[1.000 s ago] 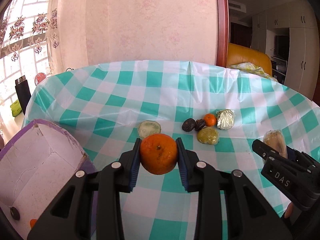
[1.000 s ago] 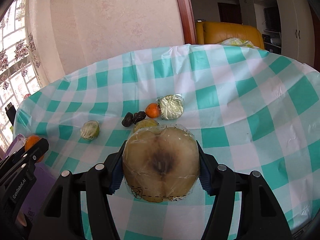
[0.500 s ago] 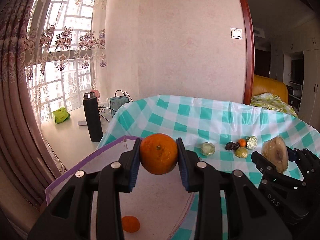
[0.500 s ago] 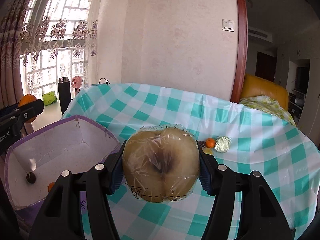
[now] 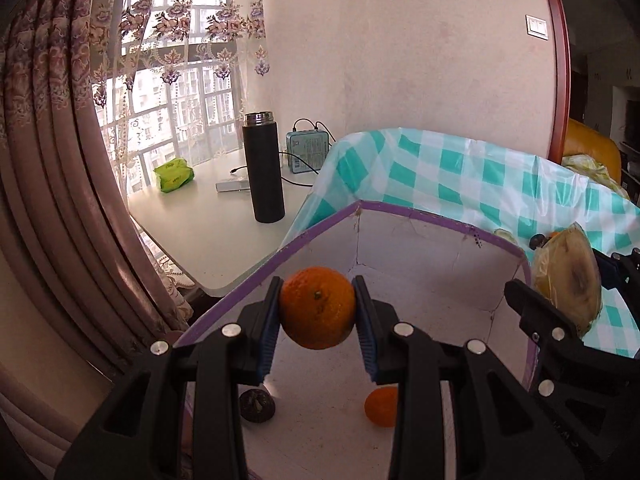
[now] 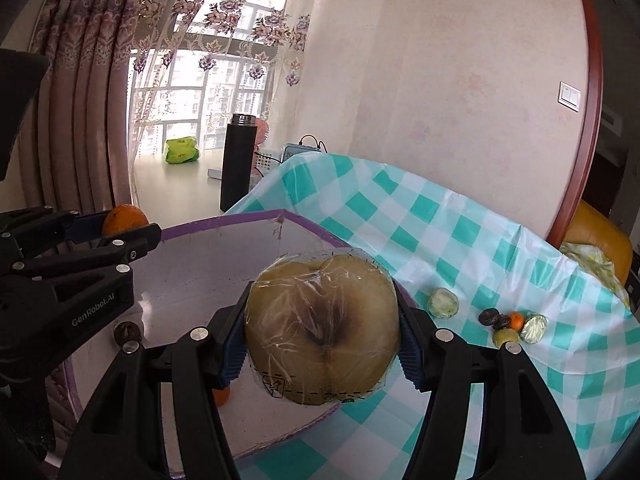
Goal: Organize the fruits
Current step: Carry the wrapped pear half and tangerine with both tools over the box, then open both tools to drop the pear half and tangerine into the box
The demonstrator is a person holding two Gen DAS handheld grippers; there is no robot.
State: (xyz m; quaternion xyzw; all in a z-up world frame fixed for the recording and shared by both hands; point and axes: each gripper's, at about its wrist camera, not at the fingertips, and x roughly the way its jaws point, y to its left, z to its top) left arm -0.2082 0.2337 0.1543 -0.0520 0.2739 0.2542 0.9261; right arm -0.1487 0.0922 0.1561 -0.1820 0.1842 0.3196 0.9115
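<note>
My left gripper (image 5: 317,312) is shut on an orange (image 5: 317,307) and holds it above the white box with a purple rim (image 5: 420,280). My right gripper (image 6: 322,336) is shut on a plastic-wrapped apple half (image 6: 322,332), also over the box (image 6: 224,256). The apple half shows at the right of the left wrist view (image 5: 568,276). Inside the box lie a small orange (image 5: 382,406) and a dark round fruit (image 5: 257,404). Several small fruits (image 6: 512,326) and a pale cut fruit (image 6: 443,303) lie on the checkered tablecloth (image 6: 460,240).
A white side table (image 5: 208,220) beyond the box holds a black flask (image 5: 263,168), a green packet (image 5: 174,170) and a small blue device (image 5: 307,152). Curtains (image 5: 60,160) hang at the left. A yellow sofa (image 6: 596,236) is at the far right.
Both grippers have swung left with their fruit and now hang over the box. The fruit cluster has shifted to the right edge of view.
</note>
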